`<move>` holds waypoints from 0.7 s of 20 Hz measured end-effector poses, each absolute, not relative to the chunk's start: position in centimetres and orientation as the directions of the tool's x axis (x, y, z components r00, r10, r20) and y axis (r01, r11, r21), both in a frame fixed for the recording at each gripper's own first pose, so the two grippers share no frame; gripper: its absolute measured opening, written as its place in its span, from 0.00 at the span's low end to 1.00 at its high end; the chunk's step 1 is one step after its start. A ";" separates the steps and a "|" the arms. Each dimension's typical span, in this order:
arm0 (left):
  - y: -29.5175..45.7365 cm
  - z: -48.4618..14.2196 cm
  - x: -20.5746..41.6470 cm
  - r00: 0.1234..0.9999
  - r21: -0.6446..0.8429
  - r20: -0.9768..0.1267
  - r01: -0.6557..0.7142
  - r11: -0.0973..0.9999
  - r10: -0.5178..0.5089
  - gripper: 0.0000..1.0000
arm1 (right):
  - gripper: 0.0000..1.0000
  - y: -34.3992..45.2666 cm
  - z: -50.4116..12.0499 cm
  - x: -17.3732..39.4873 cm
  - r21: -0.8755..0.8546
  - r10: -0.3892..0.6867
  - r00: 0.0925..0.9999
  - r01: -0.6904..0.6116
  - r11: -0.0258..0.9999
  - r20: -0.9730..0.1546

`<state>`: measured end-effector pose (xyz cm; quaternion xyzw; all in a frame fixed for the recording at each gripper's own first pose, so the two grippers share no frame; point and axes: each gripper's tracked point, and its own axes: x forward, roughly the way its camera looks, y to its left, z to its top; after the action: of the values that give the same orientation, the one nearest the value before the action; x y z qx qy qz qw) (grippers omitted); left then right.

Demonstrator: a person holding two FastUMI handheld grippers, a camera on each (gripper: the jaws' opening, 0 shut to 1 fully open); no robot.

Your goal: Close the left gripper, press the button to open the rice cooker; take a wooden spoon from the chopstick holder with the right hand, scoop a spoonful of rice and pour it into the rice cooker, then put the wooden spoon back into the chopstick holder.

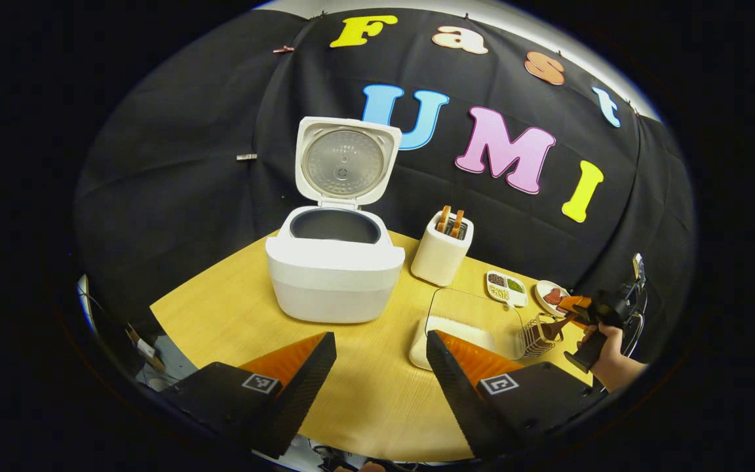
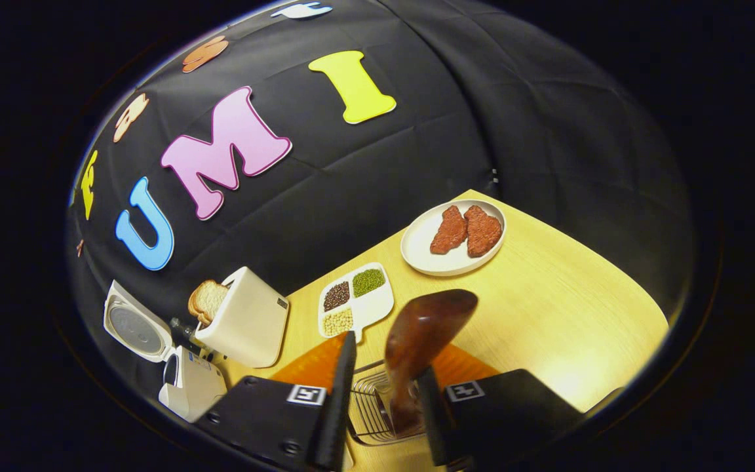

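Observation:
The white rice cooker [image 1: 335, 275] stands open on the wooden table, its lid [image 1: 346, 160] raised and the dark inner pot bare. My left gripper [image 1: 381, 339] hovers in front of it, open and holding nothing. To the right sit a clear box of white rice [image 1: 476, 321] and the wire chopstick holder [image 1: 535, 334]. In the right gripper view, the dark wooden spoon [image 2: 426, 321] stands upright in the holder [image 2: 367, 406]. Its handle lies between the fingers of my right gripper [image 2: 387, 357], close to the right finger, with a gap on the left side. A hand holds the right gripper [image 1: 580, 314].
A white toaster [image 1: 442, 252] with bread slices stands right of the cooker. Behind the holder lie a divided dish of beans [image 2: 354, 301] and a white plate [image 2: 417, 255] with two meat pieces. The table edge runs close on the right.

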<state>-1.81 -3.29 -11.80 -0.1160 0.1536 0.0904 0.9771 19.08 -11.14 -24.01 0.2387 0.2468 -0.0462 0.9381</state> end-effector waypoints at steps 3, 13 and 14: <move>-2.4 -9.9 -0.6 0.948 -0.143 -0.278 -0.199 0.970 0.154 0.96 | 0.99 -11.7 -22.5 17.3 0.385 0.016 0.886 0.185 0.904 -0.463; 1.8 2.4 5.4 0.984 0.017 -0.060 -0.166 0.986 0.166 0.96 | 0.98 -12.9 -15.5 8.2 0.132 -0.109 0.944 0.156 0.979 -0.312; 2.4 3.8 6.1 0.985 0.036 -0.029 -0.167 0.985 0.168 0.96 | 0.98 -12.5 -15.0 7.6 0.119 -0.105 0.946 0.148 0.982 -0.307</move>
<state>6.11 2.41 3.75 0.0165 0.0159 0.0839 0.9962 7.55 -12.48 -15.04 0.0705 0.1513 -0.0644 0.9839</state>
